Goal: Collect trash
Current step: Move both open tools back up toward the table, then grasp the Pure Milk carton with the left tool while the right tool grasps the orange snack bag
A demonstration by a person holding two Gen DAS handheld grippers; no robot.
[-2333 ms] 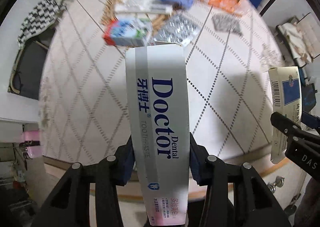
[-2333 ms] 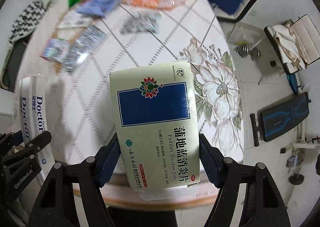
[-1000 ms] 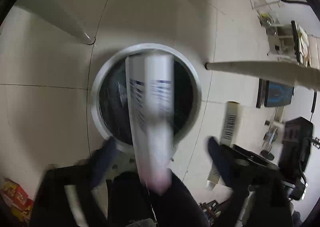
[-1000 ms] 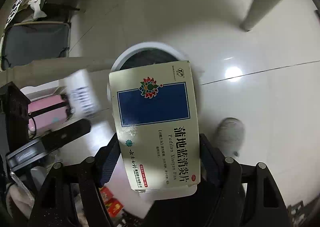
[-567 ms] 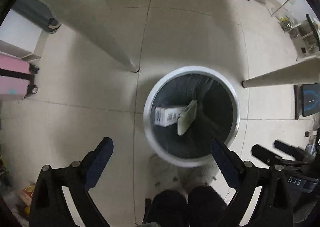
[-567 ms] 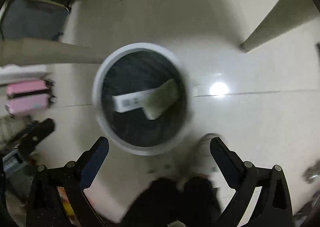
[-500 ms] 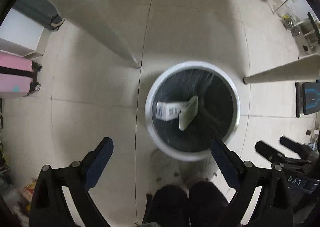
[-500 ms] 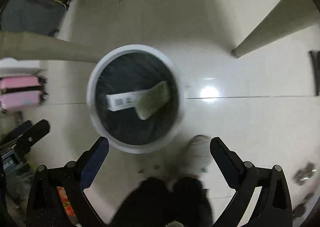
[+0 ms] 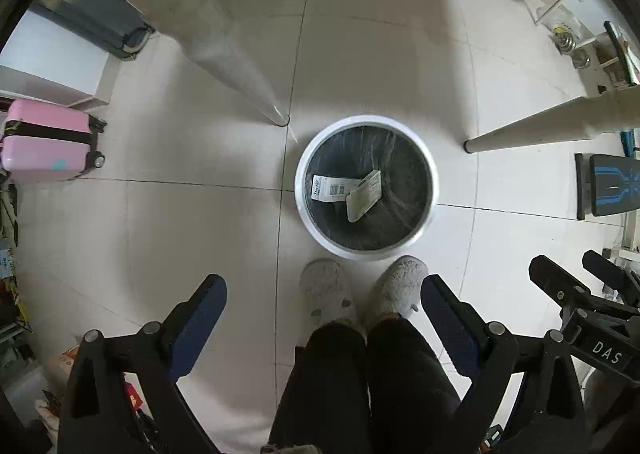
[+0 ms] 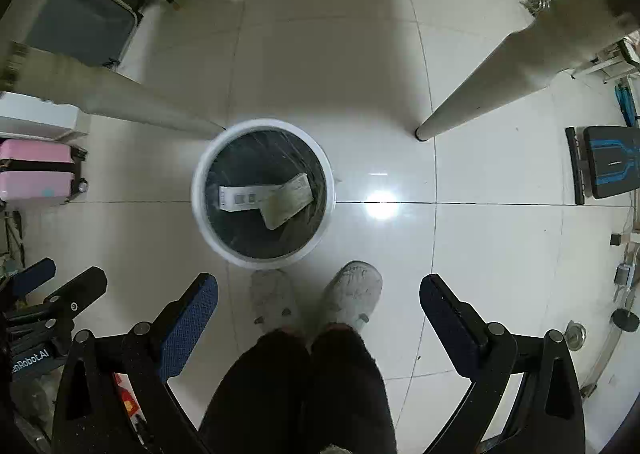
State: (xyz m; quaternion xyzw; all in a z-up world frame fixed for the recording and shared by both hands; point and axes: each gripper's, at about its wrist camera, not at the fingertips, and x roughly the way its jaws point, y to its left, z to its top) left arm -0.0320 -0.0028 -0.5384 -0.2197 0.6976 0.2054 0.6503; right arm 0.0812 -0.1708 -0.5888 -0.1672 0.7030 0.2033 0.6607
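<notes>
Both your grippers empty, both boxes in the bin.
Your left gripper and right gripper hang above the tiled floor with jaws spread wide, nothing between them. The round white trash bin sits just ahead of your slippers, between two table legs. Inside on the black liner: toothpaste box lying flat, medicine box overlapping its right end, tilted.

White toothpaste box in round white bin w/ black liner: right end hidden under pale-green medicine box. Print on both too small to read. Pink suitcase cut off at left edge.
</notes>
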